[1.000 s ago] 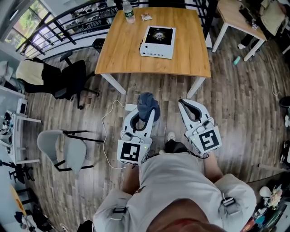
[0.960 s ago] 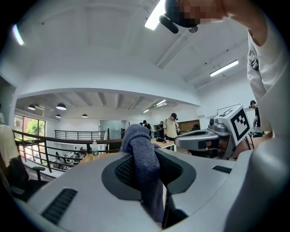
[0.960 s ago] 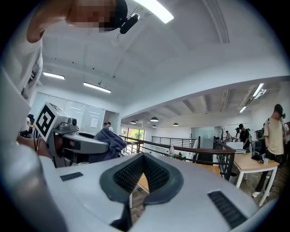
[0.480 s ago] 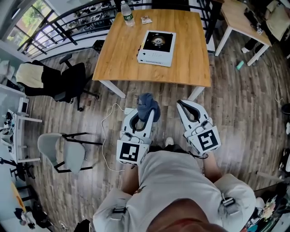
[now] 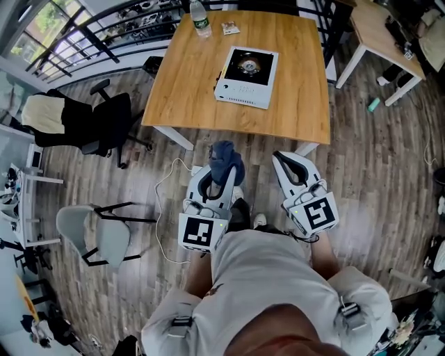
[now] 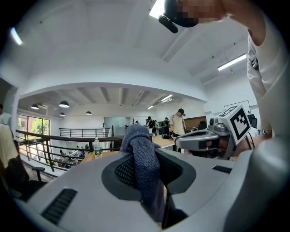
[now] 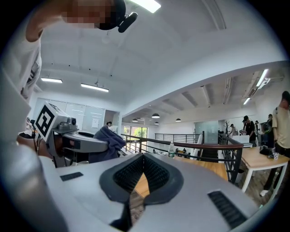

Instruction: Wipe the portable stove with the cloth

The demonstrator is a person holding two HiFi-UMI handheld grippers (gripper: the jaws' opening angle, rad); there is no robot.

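A wooden floor runs under a wooden tabletop [image 5: 188, 83]. The white portable stove [image 5: 247, 67] sits on it, with a bottle [image 5: 200, 17] near the far edge. The person stands well back from it. The left tool [image 5: 222, 177] pinches the blue cloth [image 5: 226, 156]. The right tool [image 5: 285, 160] is closed with nothing in it. I think no wiping has begun. The cloth must reach the stove first.

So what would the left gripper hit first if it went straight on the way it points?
Probably the near edge of the wooden table: the left gripper, shut on the cloth, points across open floor toward it. Its height is unclear, so it might pass over toward the portable stove.
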